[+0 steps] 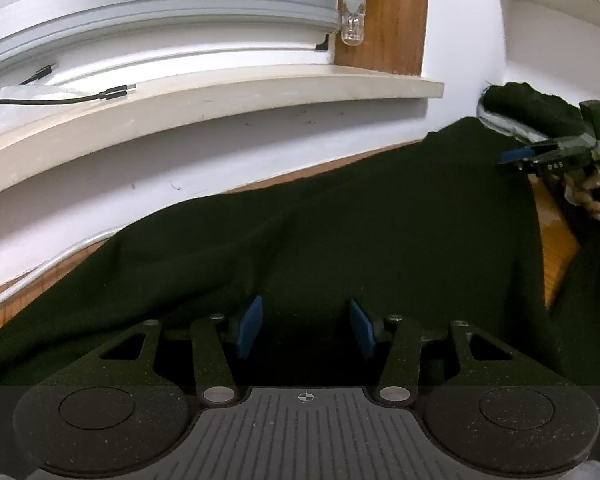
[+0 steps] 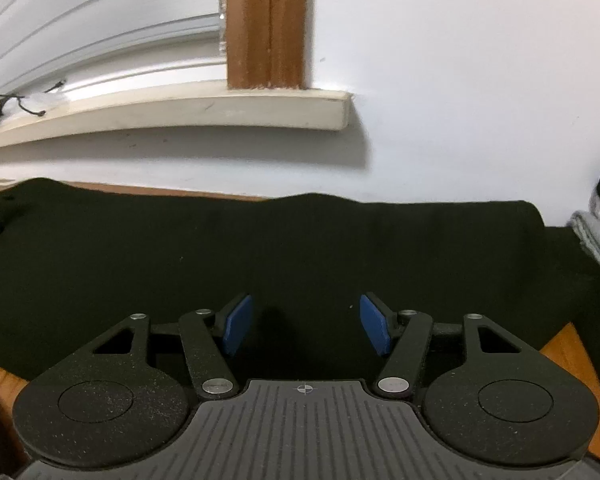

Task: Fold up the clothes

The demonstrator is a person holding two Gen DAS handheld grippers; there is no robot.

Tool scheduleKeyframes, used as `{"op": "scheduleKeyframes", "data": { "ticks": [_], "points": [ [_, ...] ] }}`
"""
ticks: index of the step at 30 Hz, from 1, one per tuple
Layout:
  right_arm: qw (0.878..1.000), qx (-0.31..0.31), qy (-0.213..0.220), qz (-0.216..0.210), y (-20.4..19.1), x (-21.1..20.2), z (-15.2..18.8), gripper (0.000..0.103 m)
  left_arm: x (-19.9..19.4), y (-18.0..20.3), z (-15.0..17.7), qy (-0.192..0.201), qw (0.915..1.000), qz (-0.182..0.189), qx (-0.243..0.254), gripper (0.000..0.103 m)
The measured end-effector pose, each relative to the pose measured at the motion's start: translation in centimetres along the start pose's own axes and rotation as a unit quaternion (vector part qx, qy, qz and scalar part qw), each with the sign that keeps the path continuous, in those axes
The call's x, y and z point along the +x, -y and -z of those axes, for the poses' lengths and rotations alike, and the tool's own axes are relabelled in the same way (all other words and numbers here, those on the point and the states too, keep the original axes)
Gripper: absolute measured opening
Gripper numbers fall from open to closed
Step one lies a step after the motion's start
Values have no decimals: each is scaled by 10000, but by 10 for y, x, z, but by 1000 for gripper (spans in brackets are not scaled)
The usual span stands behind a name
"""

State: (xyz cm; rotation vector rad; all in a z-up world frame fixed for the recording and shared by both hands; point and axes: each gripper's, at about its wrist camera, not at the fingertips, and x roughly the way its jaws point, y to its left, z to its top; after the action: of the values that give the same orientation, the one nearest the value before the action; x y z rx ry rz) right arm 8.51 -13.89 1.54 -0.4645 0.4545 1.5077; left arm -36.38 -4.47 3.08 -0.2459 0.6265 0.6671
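i see the dark garment (image 1: pixel 340 220) spread across the wooden worktop (image 1: pixel 556 232) below the windowsill (image 1: pixel 220 96). my left hand-held gripper (image 1: pixel 306 326) and right hand-held gripper (image 2: pixel 306 326) hover over it, both gaping, nothing between their blue pads (image 2: pixel 238 326).

Plain black garment (image 2: pixel 300 248) beneath blue-padded black grippers (image 2: pixel 306 322); orange-brown wooden table (image 2: pixel 568 344); cream sill (image 2: pixel 180 108) and white wall (image 2: pixel 460 100) beyond.
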Motion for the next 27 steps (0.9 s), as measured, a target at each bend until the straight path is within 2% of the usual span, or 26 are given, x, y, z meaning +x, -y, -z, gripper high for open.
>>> {"op": "scheduleKeyframes", "data": {
  "ticks": [4,7,10,13,15,17,21,24,26,27],
  "points": [
    [9998,-147,6,-137,-20,1,-7,60,0,-3,-1,17,9999,45,-141,56],
    [9981,-385,-17,-483,-52,7,-15,60,-2,-8,-8,14,9997,56,-257,56],
    [9938,-700,-96,-857,-87,16,-14,60,-9,-18,-25,206,9994,-66,-277,57],
    [9880,-989,-176,-1173,-122,25,-10,60,-10,-34,-45,355,9987,-154,-325,53],
    [9846,-1144,-170,-1313,-138,28,-9,60,2,-42,-57,307,9989,-221,-264,48],
    [9814,-1294,-136,-1410,-150,30,-8,60,19,-48,-64,216,9991,-333,-153,48],
    [9779,-1517,-24,-1440,-160,30,-6,60,52,-58,-69,-11,9990,-452,69,58],
    [9784,-1414,-60,-1507,-157,30,-6,61,62,-62,-69,-67,9993,-314,166,67],
    [9786,-1336,-99,-1563,-154,32,-6,61,66,-65,-69,-99,9996,-169,191,69],
    [9786,-1300,-116,-1590,-154,34,-7,61,67,-65,-69,-120,9996,-146,230,67]
  ]
}}
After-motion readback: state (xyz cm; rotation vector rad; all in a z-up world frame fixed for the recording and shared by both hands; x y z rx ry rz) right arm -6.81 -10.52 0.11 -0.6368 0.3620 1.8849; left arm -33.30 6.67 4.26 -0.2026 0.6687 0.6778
